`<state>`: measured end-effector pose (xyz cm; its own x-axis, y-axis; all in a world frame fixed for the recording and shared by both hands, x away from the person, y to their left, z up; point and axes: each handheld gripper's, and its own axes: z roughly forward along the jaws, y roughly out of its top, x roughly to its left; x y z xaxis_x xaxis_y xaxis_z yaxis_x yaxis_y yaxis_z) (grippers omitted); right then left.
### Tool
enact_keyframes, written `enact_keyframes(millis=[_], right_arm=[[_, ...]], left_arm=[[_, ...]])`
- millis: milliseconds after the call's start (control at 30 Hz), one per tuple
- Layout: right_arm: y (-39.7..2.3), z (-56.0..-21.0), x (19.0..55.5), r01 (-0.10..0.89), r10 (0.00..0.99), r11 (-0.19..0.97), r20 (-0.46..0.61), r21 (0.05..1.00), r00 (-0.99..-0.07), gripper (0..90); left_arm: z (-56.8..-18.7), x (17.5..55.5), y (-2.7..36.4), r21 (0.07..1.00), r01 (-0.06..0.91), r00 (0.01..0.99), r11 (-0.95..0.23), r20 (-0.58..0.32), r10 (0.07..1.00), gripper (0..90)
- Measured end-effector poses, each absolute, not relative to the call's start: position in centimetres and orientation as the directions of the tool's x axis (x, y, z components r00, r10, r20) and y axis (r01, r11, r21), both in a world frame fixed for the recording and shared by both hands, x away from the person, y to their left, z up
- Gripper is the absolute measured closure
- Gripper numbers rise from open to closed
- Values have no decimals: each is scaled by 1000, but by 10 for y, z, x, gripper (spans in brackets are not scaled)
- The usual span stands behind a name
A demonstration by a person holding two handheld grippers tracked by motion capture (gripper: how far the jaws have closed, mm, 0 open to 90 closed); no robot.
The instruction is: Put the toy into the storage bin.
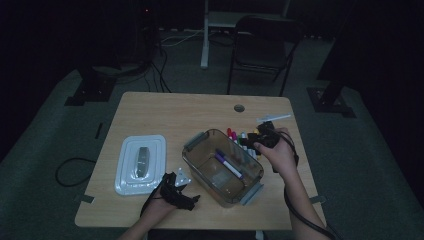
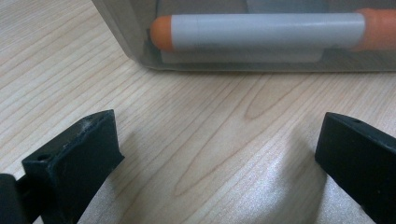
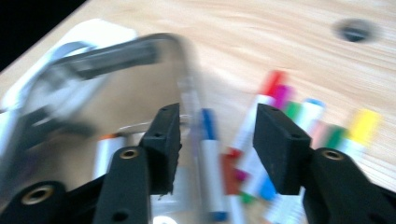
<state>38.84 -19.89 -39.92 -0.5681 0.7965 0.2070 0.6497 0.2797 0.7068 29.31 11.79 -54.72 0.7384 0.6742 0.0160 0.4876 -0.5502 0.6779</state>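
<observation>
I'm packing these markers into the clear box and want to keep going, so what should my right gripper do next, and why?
Probably lower the right gripper onto one of the loose markers and close on it. Its jaws stand open with nothing between them, above the pile lying on the table just beside the clear box. A purple marker already lies inside the box, so fetching another seems the natural step.

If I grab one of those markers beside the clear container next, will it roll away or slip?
Probably rolls: the markers look round-barrelled and lie loose on smooth wood. Likely stiff and light. Smooth barrels may slip, so close the right tongs squarely across one.
</observation>
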Motion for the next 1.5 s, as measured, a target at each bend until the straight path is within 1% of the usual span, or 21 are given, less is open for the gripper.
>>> enact_keyframes(millis=[67, 133, 267, 367, 567, 633, 667, 733, 800, 900, 967, 1067, 1233, 1500], right_arm=[[-215, -408, 394, 673, 835, 235, 209, 701, -509, 543], [-226, -419, 401, 687, 868, 216, 186, 694, -461, 548], [-241, -450, 418, 735, 921, 188, 144, 651, -363, 623], [-246, -473, 431, 770, 935, 142, 170, 622, -310, 646], [-247, -508, 456, 805, 951, 74, 201, 588, -234, 676], [-248, -512, 458, 810, 952, 68, 205, 583, -228, 678], [-247, -520, 462, 821, 956, 61, 203, 567, -212, 692], [-248, -524, 465, 829, 962, 67, 183, 556, -201, 722], [-251, -524, 466, 829, 964, 50, 189, 557, -185, 757], [-256, -524, 467, 833, 970, 35, 182, 552, -161, 763], [-260, -521, 465, 834, 963, -5, 226, 552, -144, 763], [-263, -508, 458, 824, 959, -17, 243, 567, -147, 764], [-264, -481, 445, 799, 950, -6, 253, 601, -183, 764], [-245, -429, 413, 740, 907, 60, 273, 670, -321, 764]], left_arm=[[-547, 293, 118, 678, 487, 738, -550, 16, 674, 5], [-547, 293, 118, 678, 487, 739, -551, 17, 674, 5], [-547, 293, 118, 678, 487, 739, -551, 17, 674, 5], [-547, 293, 118, 678, 487, 739, -551, 17, 674, 5], [-547, 293, 118, 678, 487, 739, -551, 17, 674, 5], [-547, 293, 118, 678, 487, 739, -551, 17, 674, 5], [-547, 293, 118, 678, 487, 739, -551, 17, 674, 5], [-547, 293, 118, 678, 487, 739, -551, 17, 674, 5], [-547, 293, 118, 678, 487, 739, -551, 17, 674, 5], [-547, 293, 118, 678, 487, 739, -551, 17, 674, 5], [-547, 293, 118, 678, 487, 739, -551, 17, 674, 5], [-547, 293, 118, 677, 487, 739, -551, 17, 674, 5], [-547, 293, 118, 678, 487, 739, -551, 17, 674, 5], [-547, 293, 118, 678, 487, 739, -551, 17, 674, 5]])
